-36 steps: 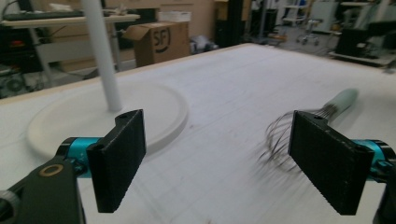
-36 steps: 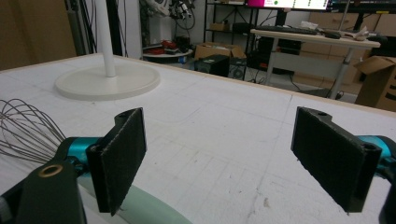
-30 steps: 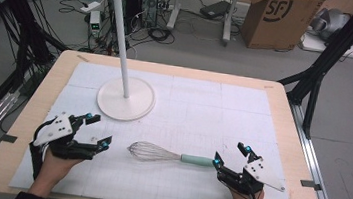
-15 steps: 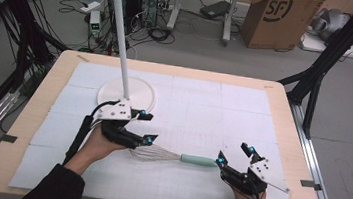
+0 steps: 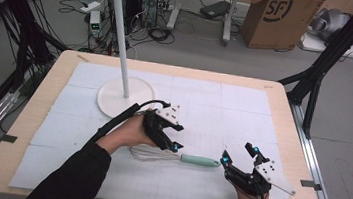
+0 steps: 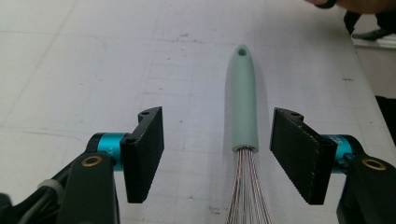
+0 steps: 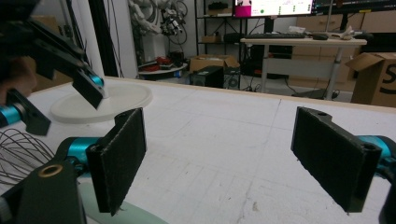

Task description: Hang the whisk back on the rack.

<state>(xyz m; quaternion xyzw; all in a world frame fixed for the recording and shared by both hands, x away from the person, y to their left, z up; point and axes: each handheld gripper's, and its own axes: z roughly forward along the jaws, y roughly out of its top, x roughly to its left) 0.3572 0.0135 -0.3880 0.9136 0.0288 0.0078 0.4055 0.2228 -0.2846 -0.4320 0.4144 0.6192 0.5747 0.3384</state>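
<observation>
Left gripper (image 5: 176, 138) has crossed from the table's left edge to the whisk (image 5: 173, 156) within the last second. It now sits over the point where the wires meet the green handle (image 6: 244, 100), jaws spread, one on each side, neither touching. Judgement: a grasp at the handle base is being lined up; closing comes next. The whisk has not moved; it lies flat at centre front of the white mat (image 5: 244, 107), handle pointing right. The white stand (image 5: 123, 89) sits just behind the left hand, leaving little room there. Right gripper (image 5: 239, 154) waits just off the handle tip, jaws spread, empty. Open mat lies behind it; the front edge is near.
</observation>
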